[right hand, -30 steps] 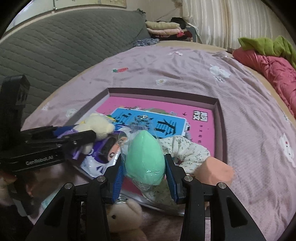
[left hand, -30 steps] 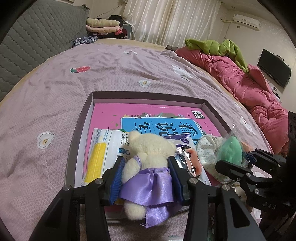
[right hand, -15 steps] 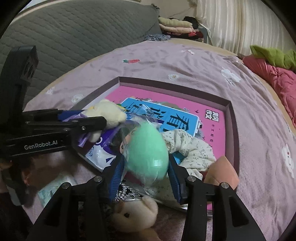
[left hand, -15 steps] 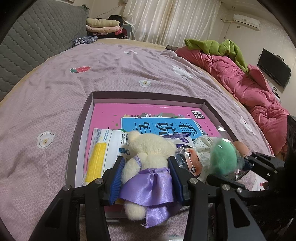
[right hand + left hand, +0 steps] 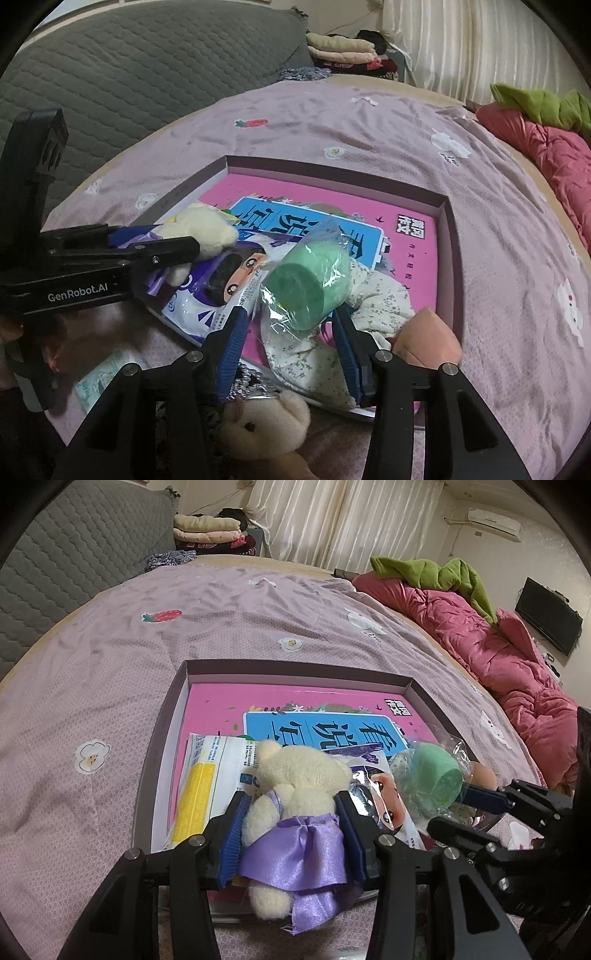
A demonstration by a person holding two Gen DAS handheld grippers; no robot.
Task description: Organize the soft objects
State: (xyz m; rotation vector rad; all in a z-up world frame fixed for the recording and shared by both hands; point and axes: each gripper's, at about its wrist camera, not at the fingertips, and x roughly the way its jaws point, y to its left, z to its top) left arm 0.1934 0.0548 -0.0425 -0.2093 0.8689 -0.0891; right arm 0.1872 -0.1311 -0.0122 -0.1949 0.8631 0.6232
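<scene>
My left gripper (image 5: 293, 830) is shut on a cream teddy bear in a purple satin dress (image 5: 295, 805), held at the near edge of a shallow box (image 5: 295, 670). The bear also shows in the right wrist view (image 5: 201, 230). My right gripper (image 5: 291, 332) has its blue pads (image 5: 231, 345) spread wide. A green egg-shaped sponge in clear wrap (image 5: 308, 286) lies tipped on its side between them, over a floral cloth (image 5: 373, 295). The sponge shows in the left wrist view (image 5: 432, 779) beside the bear.
The box holds a pink book (image 5: 295, 709) and a white and purple packet (image 5: 207, 291). A second tan bear (image 5: 266, 428), a silver trinket (image 5: 247, 384) and a peach sponge (image 5: 428, 339) lie near the box's front. A red quilt (image 5: 498, 657) lies on the bed's right.
My right gripper has opened and the green sponge has tipped over, flat end toward the camera. It has moved left and forward. The left gripper and bear have not moved.
</scene>
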